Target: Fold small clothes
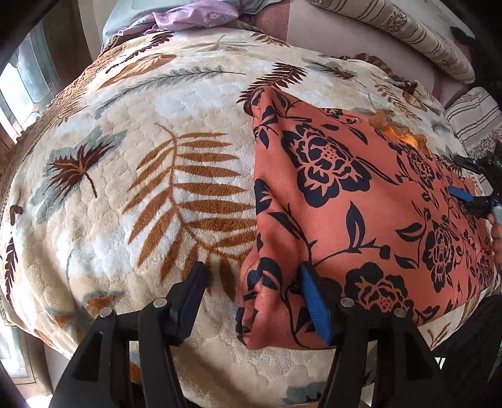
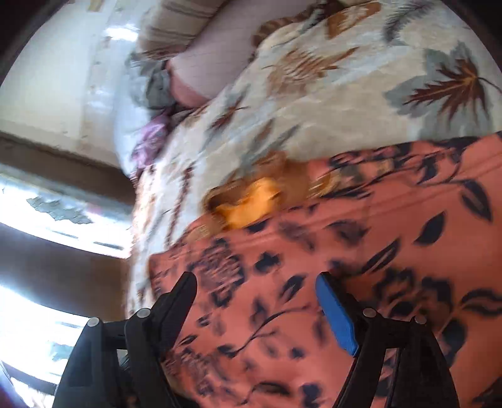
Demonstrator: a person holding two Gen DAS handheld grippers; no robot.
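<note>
An orange garment with a dark floral print (image 1: 360,204) lies folded flat on the leaf-patterned fleece blanket (image 1: 141,163), with a yellow-orange inner part (image 1: 404,133) showing at its far edge. My left gripper (image 1: 251,279) is open, its jaws straddling the garment's near left corner without gripping it. My right gripper (image 2: 257,288) is open and hovers over the same garment (image 2: 360,251); that view is motion-blurred. The right gripper also shows at the right edge of the left wrist view (image 1: 464,177), over the garment's right side.
A purple and light blue cloth pile (image 1: 188,15) lies at the blanket's far end. Striped pillows (image 1: 423,34) and a pink sheet (image 1: 345,34) lie at the far right. A window (image 1: 25,81) is on the left. The blanket's near edge drops off below my left gripper.
</note>
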